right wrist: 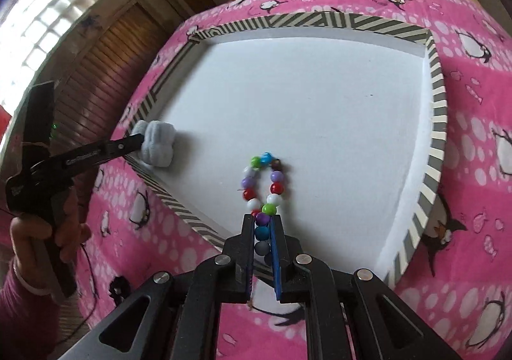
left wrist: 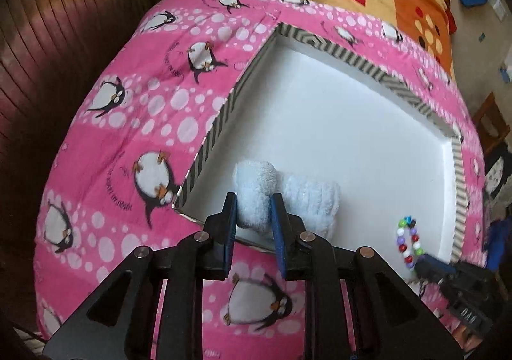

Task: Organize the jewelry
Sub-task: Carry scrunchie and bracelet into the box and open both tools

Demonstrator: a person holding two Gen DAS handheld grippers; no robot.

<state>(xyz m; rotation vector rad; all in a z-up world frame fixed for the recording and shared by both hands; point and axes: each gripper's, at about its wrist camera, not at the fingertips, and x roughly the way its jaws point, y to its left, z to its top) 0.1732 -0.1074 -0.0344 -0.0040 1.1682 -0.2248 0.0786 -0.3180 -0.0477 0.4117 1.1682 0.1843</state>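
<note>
The right gripper pinches the light, floppy bead bracelet by its near beads between the fingertips, while the left gripper squeezes a soft fluffy scrunchie.

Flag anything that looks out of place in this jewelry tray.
The fluffy white scrunchie, pinched by the left gripper at the tray's edge, isn't jewelry like the bead bracelet that the right gripper holds. Nothing looks spilled or damaged.
</note>
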